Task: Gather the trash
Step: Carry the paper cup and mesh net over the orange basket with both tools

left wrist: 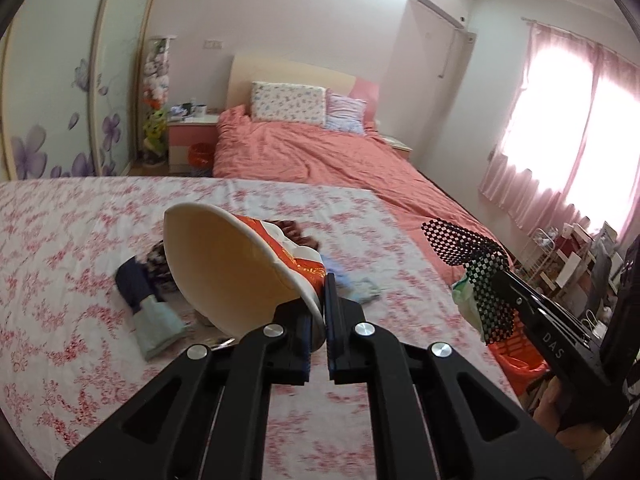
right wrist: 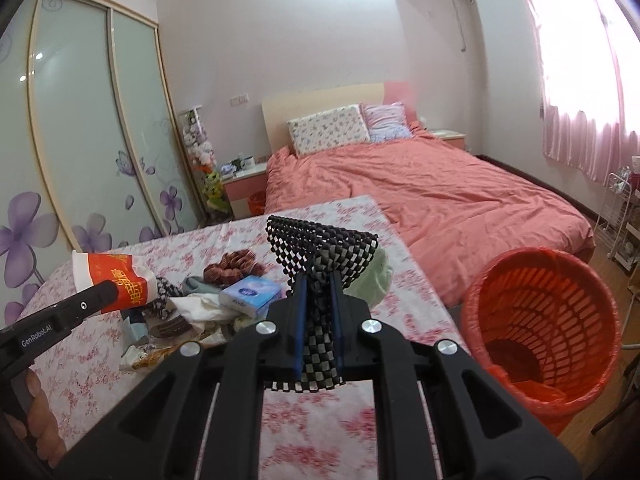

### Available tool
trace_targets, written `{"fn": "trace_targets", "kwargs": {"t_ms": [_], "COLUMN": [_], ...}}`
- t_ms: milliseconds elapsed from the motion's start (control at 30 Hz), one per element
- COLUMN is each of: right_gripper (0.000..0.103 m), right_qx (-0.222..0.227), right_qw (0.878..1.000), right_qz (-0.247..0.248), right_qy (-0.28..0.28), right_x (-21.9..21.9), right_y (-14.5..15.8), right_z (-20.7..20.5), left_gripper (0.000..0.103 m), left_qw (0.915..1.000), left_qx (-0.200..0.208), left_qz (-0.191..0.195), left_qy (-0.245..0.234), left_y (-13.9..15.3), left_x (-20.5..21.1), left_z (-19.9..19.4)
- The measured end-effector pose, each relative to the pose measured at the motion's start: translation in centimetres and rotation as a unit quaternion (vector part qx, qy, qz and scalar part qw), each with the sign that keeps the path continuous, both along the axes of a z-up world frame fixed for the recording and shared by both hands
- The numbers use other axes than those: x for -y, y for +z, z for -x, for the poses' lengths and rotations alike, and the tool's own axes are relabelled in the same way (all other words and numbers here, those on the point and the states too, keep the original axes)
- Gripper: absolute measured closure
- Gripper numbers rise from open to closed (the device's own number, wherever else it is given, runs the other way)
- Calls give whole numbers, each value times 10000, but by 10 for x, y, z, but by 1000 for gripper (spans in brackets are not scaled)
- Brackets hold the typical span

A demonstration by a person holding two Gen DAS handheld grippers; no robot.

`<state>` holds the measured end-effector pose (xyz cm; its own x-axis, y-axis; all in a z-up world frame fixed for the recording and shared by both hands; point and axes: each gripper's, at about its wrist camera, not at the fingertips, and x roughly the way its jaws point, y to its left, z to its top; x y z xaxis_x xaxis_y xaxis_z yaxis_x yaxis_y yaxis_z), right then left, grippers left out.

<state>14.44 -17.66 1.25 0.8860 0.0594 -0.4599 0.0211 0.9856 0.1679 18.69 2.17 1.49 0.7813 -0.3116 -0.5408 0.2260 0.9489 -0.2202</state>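
1. Room for moving lay mostly to the right of both grippers: the flowered table (right wrist: 352, 216) ended at an edge just right of the right gripper (right wrist: 319, 322), and the red basket (right wrist: 544, 320) stood below and beyond that edge, its mouth open and tilted toward the camera. Ahead of the tools, past the table's far edge, the pink bed (right wrist: 440, 192) filled the floor.

2. Left gripper (left wrist: 318, 320) was pinched narrow on the rim of a crumpled paper cup (left wrist: 224, 264), red-printed outside and cream inside, held above the table.

3. Right gripper's jaws were clamped on a black checkered mesh strip (right wrist: 320, 256), which fanned out past the fingertips and hung out behind the pads.

4. Clutter lay on the table beneath and ahead of the left gripper: a tissue pack (right wrist: 250, 292), a brown scrunchie (right wrist: 232, 266), wrappers and dark cloth.

5. Only the right wrist view showed the whole basket; the left wrist view caught just a red sliver of it behind the right gripper, plus something pale green (left wrist: 466, 296) touching the mesh.
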Motion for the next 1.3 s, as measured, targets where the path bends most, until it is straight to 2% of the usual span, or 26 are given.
{"fn": "trace_targets", "kwargs": {"t_ms": [500,800,1067,1300], "right_gripper": [91,91,91,91], "right_qx": [306,354,302,216], "right_qw": [9961,9913,9869,9843], "right_qz": [2,-36,-305,-309], "right_qy": [-825,-1268,-1552,-1723], "right_x": [77,123,167,195], "right_y": [10,2,-12,-22], "right_z": [38,51,54,48], "left_gripper": [97,97,97,97], "left_qw": [9951,9867,9761,9701], "left_qx": [10,-44,-87,-153], "left_qz": [-40,-83,-65,-81], "left_qy": [-991,-1621,-2169,-2419], "left_y": [-2,-8,-14,-21], "left_x": [89,138,183,213], "left_z": [-2,-1,-1,-4]}}
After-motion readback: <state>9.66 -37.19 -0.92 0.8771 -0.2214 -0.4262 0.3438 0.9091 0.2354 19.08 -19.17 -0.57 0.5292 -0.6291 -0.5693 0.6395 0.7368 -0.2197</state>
